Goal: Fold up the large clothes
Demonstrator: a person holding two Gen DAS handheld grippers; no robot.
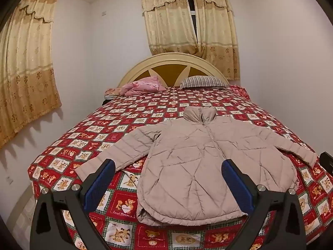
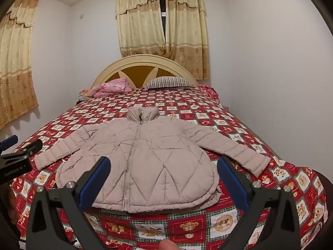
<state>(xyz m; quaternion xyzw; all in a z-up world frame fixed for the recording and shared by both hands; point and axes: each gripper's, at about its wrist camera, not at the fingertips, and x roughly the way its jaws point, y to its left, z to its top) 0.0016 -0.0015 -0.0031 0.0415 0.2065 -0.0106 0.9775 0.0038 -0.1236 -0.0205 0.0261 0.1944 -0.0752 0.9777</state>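
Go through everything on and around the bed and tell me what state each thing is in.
Beige quilted puffer jacket: spread flat, zipped, sleeves out, unfolded.
Left gripper: open, holding nothing.
Right gripper: open, holding nothing.
Red patchwork teddy-bear bedspread: laid over the bed.
Cream floral curtains: mostly drawn, narrow gap.
Striped pillow: lying against headboard.

Left tongs [image 1: 168, 184] and right tongs [image 2: 163, 180] spread wide, gripping nothing, side by side, aimed toward the far end, with a fingertip [image 2: 168, 245] showing nearest.
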